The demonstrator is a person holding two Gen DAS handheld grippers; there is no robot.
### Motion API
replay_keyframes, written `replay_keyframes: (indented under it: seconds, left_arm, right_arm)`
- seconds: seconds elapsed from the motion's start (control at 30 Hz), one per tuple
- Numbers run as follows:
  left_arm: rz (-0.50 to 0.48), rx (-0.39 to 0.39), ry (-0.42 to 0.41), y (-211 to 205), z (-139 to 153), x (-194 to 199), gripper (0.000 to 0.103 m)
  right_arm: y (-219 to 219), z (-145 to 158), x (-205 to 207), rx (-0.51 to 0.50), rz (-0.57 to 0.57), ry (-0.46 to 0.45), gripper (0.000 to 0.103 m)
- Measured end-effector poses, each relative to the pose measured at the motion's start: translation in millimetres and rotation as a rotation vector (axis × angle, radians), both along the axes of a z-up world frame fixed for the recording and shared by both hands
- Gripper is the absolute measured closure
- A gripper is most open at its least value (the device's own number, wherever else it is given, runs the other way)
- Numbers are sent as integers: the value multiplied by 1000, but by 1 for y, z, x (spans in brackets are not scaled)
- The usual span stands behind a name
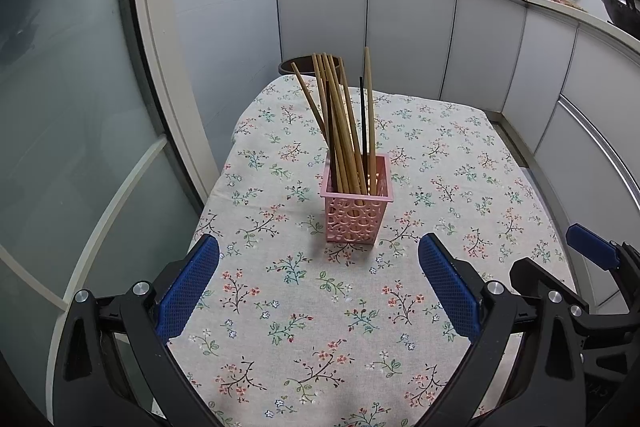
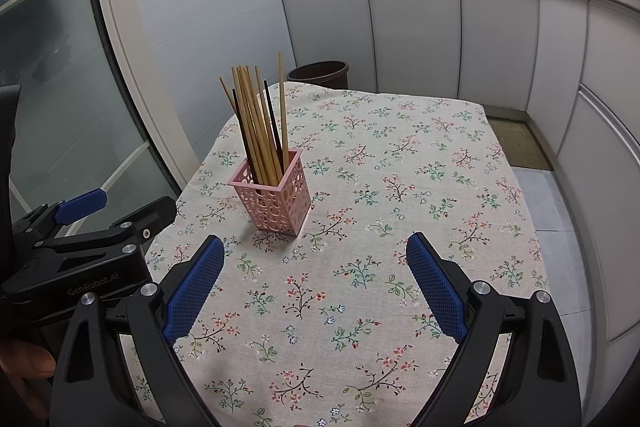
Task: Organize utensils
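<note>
From the left wrist view, the left tongs (image 1: 319,281) were released, their blue pads spread wide and holding nothing. A pink basket (image 1: 356,215) stood upright on the table (image 1: 460,163), just beyond the gap between the pads and apart from both. Chopsticks (image 1: 344,123) stood in the basket — mostly pale wood, with a couple of dark ones — leaning and fanning out above its rim. Behind the basket, past the far table edge, the rim of a dark bin (image 1: 298,63) showed. Right of the basket, at the frame's edge, part of the right tongs (image 1: 592,251) came into view.

From the right wrist view, the right tongs (image 2: 316,277) were likewise released and empty. The basket (image 2: 272,199) stood ahead and left of the gap, clear of the pads, with the chopsticks (image 2: 260,123) upright in it. Left of the basket, off the table's edge, sat the left tongs (image 2: 80,219) — their black frame and one blue pad visible. The bin (image 2: 320,73) stood behind the basket, beyond the far table edge.
</note>
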State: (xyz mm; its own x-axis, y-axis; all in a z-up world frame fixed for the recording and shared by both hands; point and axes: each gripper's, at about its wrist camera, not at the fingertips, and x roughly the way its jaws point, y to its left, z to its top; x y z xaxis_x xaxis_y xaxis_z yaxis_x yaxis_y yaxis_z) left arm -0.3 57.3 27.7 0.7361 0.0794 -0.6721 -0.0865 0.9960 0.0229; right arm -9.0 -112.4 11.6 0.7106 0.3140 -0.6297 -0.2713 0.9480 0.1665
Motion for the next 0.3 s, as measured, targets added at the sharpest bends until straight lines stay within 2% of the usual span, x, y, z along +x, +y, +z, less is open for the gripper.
replay_keyframes:
  seconds: [0.3]
  left_arm:
    - [5, -4, 7, 1, -1, 1, 7]
  right_arm:
    - [-1, 0, 0, 1, -1, -1, 13]
